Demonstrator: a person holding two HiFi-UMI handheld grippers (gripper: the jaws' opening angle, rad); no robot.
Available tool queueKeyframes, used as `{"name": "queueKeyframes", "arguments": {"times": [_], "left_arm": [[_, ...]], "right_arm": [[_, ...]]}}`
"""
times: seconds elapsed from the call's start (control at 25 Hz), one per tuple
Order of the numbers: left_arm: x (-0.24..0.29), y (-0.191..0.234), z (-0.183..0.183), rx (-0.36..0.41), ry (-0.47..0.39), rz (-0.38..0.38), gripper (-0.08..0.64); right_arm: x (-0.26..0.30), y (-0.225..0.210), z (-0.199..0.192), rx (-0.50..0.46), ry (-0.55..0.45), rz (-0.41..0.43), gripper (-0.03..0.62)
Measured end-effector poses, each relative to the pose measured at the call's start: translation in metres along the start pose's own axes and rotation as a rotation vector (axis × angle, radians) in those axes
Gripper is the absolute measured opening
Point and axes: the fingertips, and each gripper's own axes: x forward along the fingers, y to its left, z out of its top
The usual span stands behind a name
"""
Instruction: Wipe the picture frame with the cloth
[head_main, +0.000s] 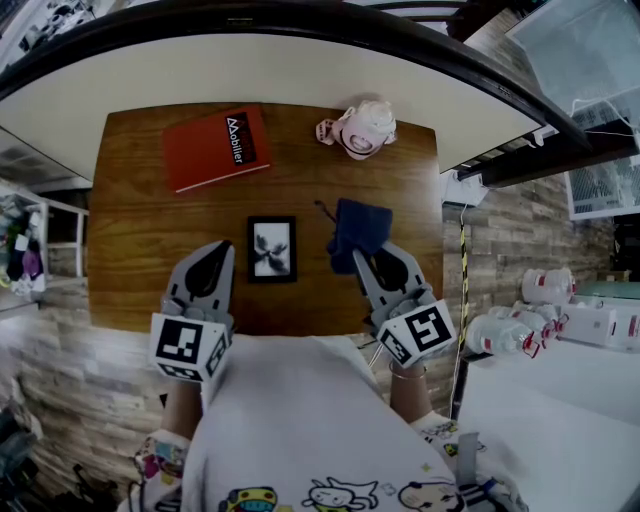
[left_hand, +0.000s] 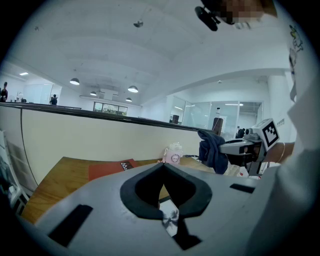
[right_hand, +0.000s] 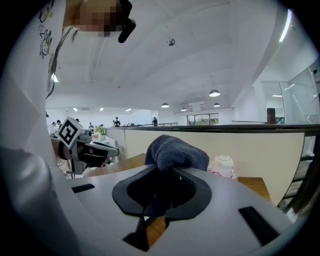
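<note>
The small black picture frame (head_main: 271, 249) lies flat in the middle of the wooden table (head_main: 140, 230). My right gripper (head_main: 357, 256) hovers just right of it, shut on the dark blue cloth (head_main: 359, 228), which bunches over its tips. In the right gripper view the cloth (right_hand: 176, 152) bulges out of the closed right gripper (right_hand: 167, 172). Close beside the frame's left edge, my left gripper (head_main: 228, 250) is shut with nothing in it. In the left gripper view the jaws of the left gripper (left_hand: 163, 167) meet, and a bit of the frame (left_hand: 170, 219) shows below them.
A red book (head_main: 216, 148) lies at the table's back left and a pink toy (head_main: 362, 129) stands at the back middle. A cream wall panel (head_main: 80, 110) runs behind the table. White boxes and toys (head_main: 540, 310) sit to the right, off the table.
</note>
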Motion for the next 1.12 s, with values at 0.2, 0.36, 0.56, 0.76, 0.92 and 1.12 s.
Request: {"name": "queueKeyframes", "arguments": {"times": [0.2, 0.36, 0.56, 0.76, 0.92, 1.12], "left_arm": [[-0.001, 0.001, 0.0, 0.008, 0.001, 0.004, 0.003], [-0.001, 0.002, -0.001, 0.006, 0.001, 0.004, 0.005], [-0.001, 0.002, -0.003, 0.006, 0.001, 0.006, 0.003], [-0.004, 0.004, -0.004, 0.01, 0.005, 0.01, 0.005], [-0.005, 0.006, -0.004, 0.011, 0.005, 0.012, 0.003], [-0.006, 0.008, -0.006, 0.011, 0.008, 0.014, 0.003]], "right_arm": [[0.001, 0.0, -0.001, 0.007, 0.003, 0.001, 0.044], [0.005, 0.002, -0.002, 0.01, 0.005, 0.007, 0.044], [0.009, 0.006, -0.004, 0.018, 0.01, 0.02, 0.044], [0.012, 0.01, -0.005, 0.02, 0.014, 0.031, 0.044], [0.014, 0.012, -0.004, 0.022, 0.015, 0.036, 0.044], [0.015, 0.013, -0.006, 0.028, 0.019, 0.037, 0.043]]}}
